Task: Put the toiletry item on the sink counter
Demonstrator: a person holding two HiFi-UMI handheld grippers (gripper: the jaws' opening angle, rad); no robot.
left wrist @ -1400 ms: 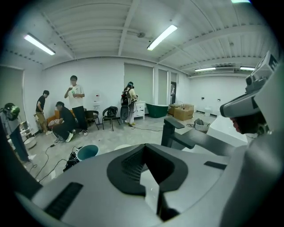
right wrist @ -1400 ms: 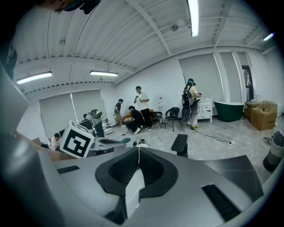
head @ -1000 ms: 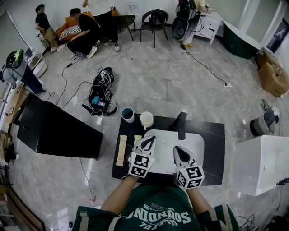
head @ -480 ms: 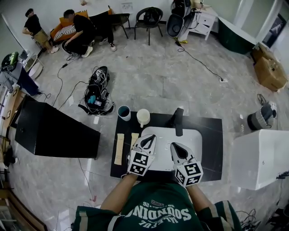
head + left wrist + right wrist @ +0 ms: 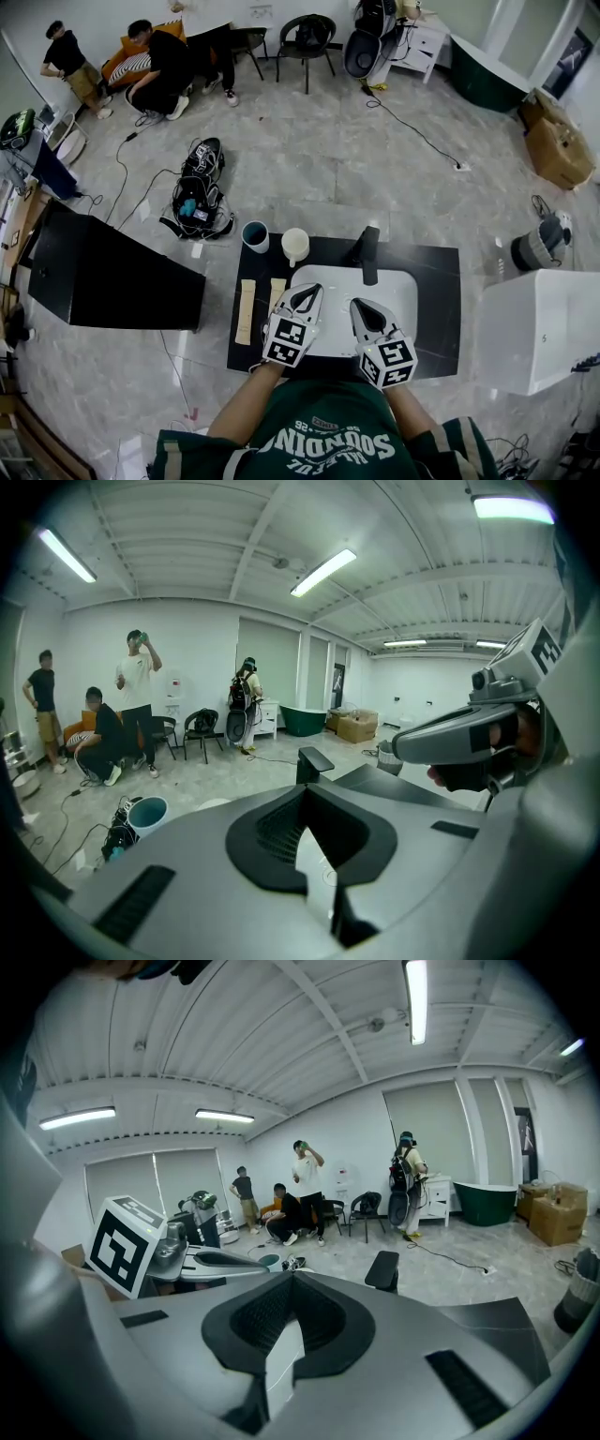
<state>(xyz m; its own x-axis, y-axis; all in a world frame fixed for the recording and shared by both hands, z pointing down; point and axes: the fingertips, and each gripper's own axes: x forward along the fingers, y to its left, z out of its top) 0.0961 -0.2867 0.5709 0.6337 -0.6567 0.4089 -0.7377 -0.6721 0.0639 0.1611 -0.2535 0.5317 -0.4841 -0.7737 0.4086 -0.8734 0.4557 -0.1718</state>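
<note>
Two pale flat strips, a long one (image 5: pixel 246 311) and a shorter one (image 5: pixel 277 292), lie on the left part of the black sink counter (image 5: pixel 441 281). My left gripper (image 5: pixel 307 296) hovers over the front left of the white basin (image 5: pixel 403 286), just right of the shorter strip, shut and holding nothing. My right gripper (image 5: pixel 360 307) is beside it over the basin's front, also shut and holding nothing. In the left gripper view my left gripper (image 5: pixel 309 803) points toward the black faucet (image 5: pixel 314 761). In the right gripper view my right gripper (image 5: pixel 291 1283) has its jaws together.
A dark teal cup (image 5: pixel 255 236) and a white cup (image 5: pixel 295 246) stand at the counter's back left. The black faucet (image 5: pixel 369 253) rises behind the basin. A black cabinet (image 5: pixel 112 272) stands to the left, a white unit (image 5: pixel 544 328) to the right. People sit far back.
Both grippers stay shut side by side over the basin's front. The head view has shifted a little, so the counter sits slightly higher in the frame.
</note>
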